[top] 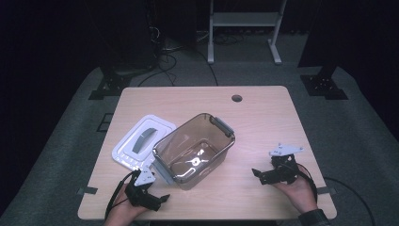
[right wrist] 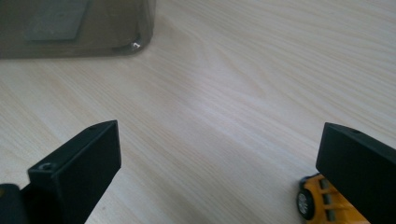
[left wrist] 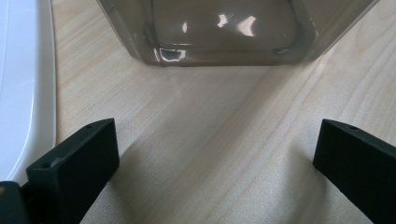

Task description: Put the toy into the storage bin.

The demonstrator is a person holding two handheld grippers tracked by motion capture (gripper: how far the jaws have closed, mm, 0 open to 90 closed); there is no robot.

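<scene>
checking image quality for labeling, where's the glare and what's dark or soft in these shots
High view: room around the table is nearly black, glare spots on the clear bin floor. Left gripper view: bright reflections on the bin, white lid washed out. Right gripper view: yellow toy soft beside the jaw.

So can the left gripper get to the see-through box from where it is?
Probably yes. The left gripper is open, and just bare table lies between it and the clear box. The white lid sits off to the side.

Light wooden table (top: 263, 117). On it: clear tub (top: 194, 149) ahead of left gripper (top: 155, 197), white lid (top: 141, 141) beside it; yellow toy (right wrist: 322, 201) by right gripper's (top: 258, 175) jaw.
</scene>
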